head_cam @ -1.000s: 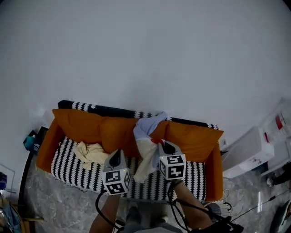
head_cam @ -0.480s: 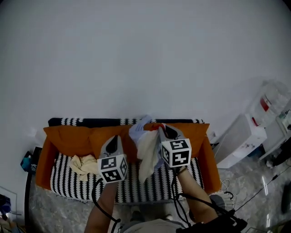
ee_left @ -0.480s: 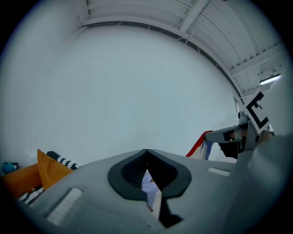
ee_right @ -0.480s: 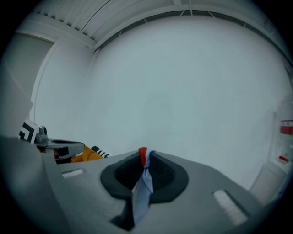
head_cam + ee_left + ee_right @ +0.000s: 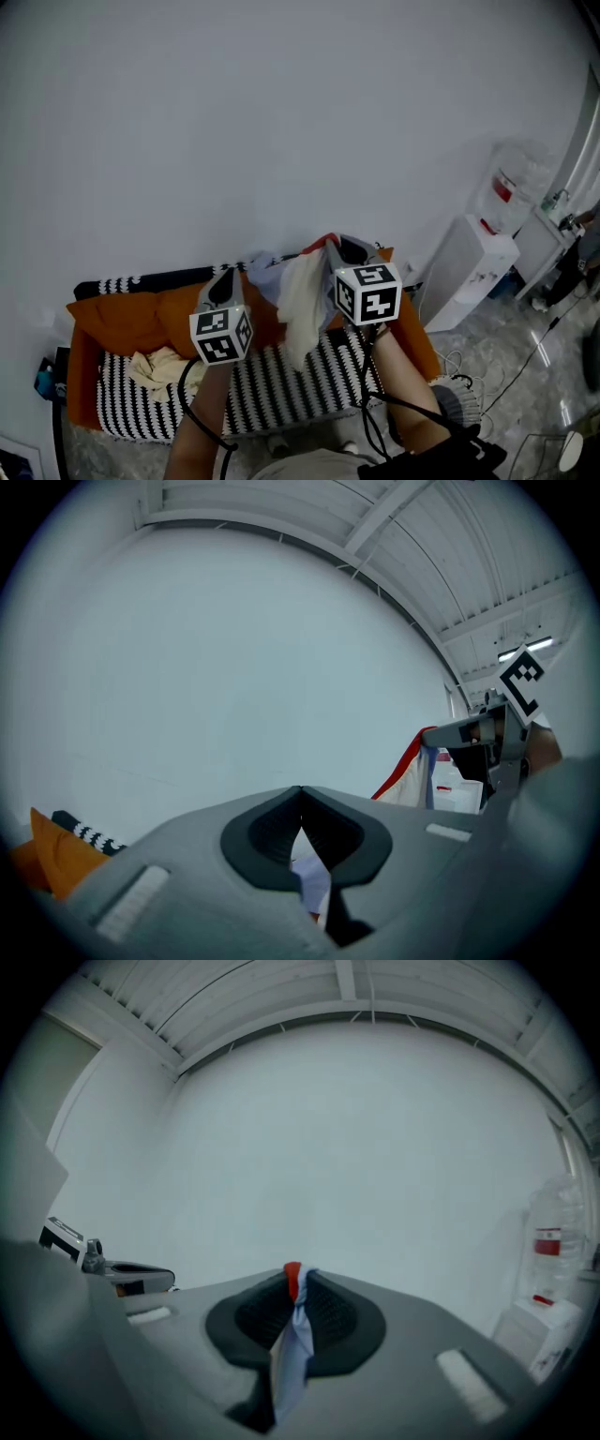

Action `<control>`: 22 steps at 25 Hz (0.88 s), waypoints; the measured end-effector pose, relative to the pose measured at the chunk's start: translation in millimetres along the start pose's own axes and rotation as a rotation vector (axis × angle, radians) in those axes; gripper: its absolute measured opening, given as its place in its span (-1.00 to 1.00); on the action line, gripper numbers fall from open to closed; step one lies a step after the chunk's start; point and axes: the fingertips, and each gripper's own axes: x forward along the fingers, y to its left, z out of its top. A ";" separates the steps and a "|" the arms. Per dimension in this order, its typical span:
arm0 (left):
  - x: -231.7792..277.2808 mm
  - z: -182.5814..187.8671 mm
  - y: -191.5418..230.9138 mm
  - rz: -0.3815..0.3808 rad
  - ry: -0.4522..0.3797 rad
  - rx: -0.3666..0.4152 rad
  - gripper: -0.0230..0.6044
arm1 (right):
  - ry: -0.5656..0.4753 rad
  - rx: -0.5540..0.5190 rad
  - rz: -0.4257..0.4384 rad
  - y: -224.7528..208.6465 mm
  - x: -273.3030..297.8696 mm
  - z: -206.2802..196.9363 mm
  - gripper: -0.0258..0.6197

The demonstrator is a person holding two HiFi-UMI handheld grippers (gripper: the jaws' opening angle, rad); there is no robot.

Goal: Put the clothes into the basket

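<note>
My right gripper point(image 5: 295, 1283) is pinching the red-trimmed edge of a white and pale-blue garment point(image 5: 302, 298). The garment hangs from it in the air above the right half of the sofa point(image 5: 281, 398) seat, in front of the orange back cushions point(image 5: 122, 314). My left gripper point(image 5: 300, 797), just beside the garment's left side, has its jaws pressed together at the tips with no cloth caught between them. A cream garment point(image 5: 155, 367) lies crumpled near the seat's left edge.
</note>
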 end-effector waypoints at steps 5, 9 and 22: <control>18.9 11.0 -40.6 -0.081 -0.020 0.010 -0.90 | -0.037 0.014 -0.092 -43.8 -28.0 14.7 -0.83; 27.4 11.5 -80.8 -0.152 -0.020 0.022 -0.90 | -0.054 0.028 -0.149 -74.9 -55.3 20.5 -0.83; 32.4 16.3 -187.1 -0.321 -0.039 0.019 -0.90 | -0.083 0.005 -0.332 -148.6 -143.3 40.3 -0.83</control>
